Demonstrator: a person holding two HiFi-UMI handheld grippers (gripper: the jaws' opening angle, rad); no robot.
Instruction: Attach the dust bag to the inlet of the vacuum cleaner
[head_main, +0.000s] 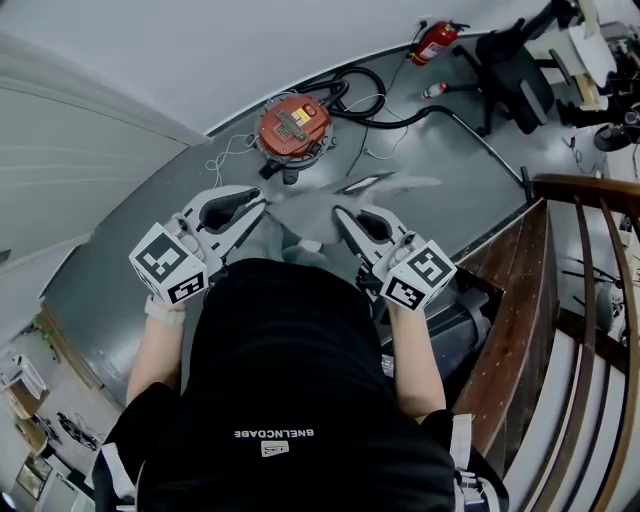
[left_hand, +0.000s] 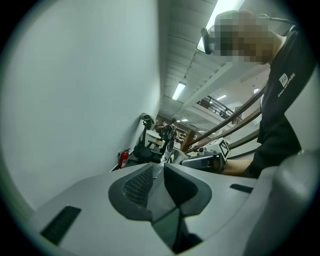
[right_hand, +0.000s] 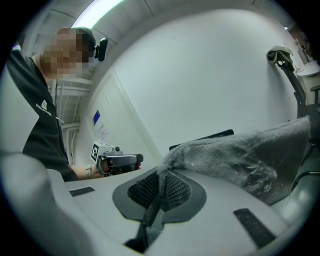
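In the head view the person's black shirt (head_main: 290, 380) covers the lower part of the dust bag (head_main: 315, 212), and the bag's far tip is smeared. The vacuum cleaner (head_main: 294, 125) is too small for us to make out its inlet. In the right gripper view the bag runs off past the right edge. In the left gripper view we cannot tell whether any cloth lies in the narrow gap of the left tongs (left_hand: 160, 172).

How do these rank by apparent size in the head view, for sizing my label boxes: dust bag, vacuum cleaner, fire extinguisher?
1. dust bag, though it is nearest the camera, which enlarges it
2. vacuum cleaner
3. fire extinguisher, clearly smallest
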